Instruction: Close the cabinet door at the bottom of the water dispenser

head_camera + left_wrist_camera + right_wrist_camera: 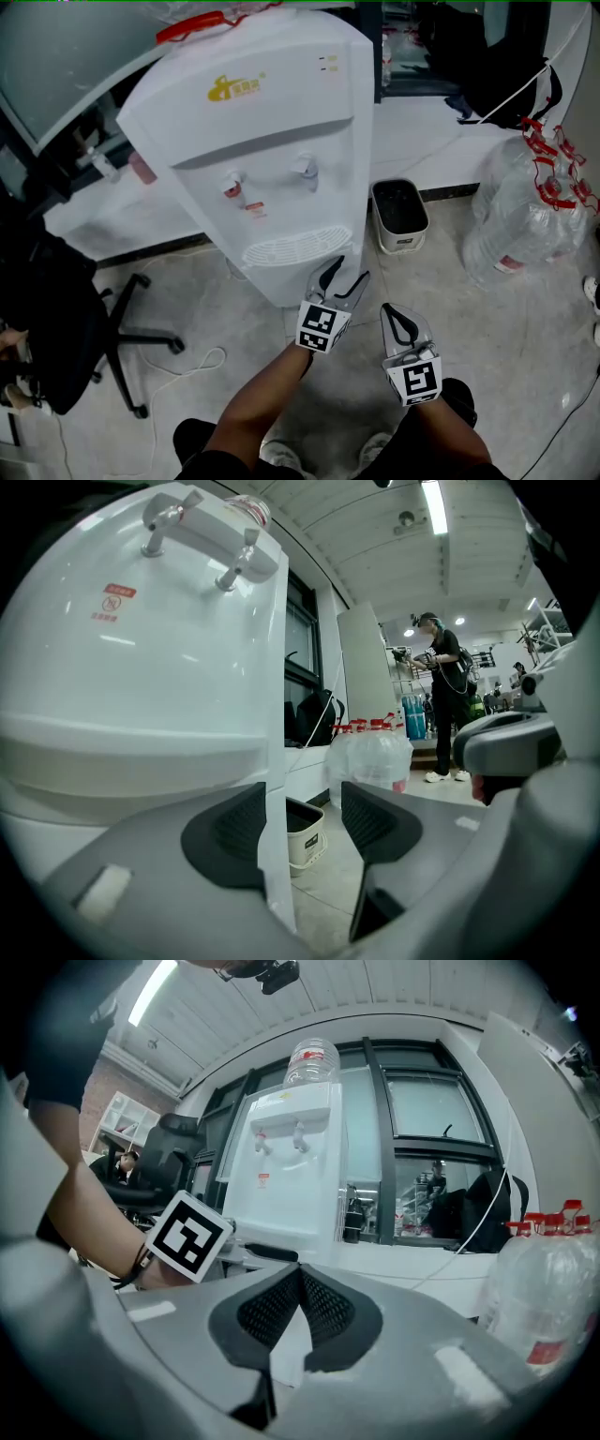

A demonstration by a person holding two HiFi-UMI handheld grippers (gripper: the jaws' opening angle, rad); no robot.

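And here's the white water dispenser [272, 131], standing upright with a red-capped bottle on top, and both grippers are low at its front right corner. The left gripper [349, 272] is the one closer to the dispenser, right under the drip grille. Its jaws stand wide apart, and in the left gripper view a white vertical edge [275, 874] of the dispenser's lower front runs straight up between them. It crosses in front of the left pad, while the right pad stands clear of it, so there's no squeeze on it. The cabinet door belongs down at the dispenser's foot, below the grille. From the head view the bulging front hides it, and I cannot tell whether that white edge is the door's own or whether the door is flush. The right gripper [392, 319] hangs just to the right of the left one, a little further from the dispenser. Its jaws are pressed together at the tips with nothing between them, pointed level at the dispenser's front. A small bin [400, 217] sits on the floor just right of the dispenser, and wrapped water bottles [525, 216] are stacked further right. A black office chair [66, 319] stands well off to the dispenser's left.
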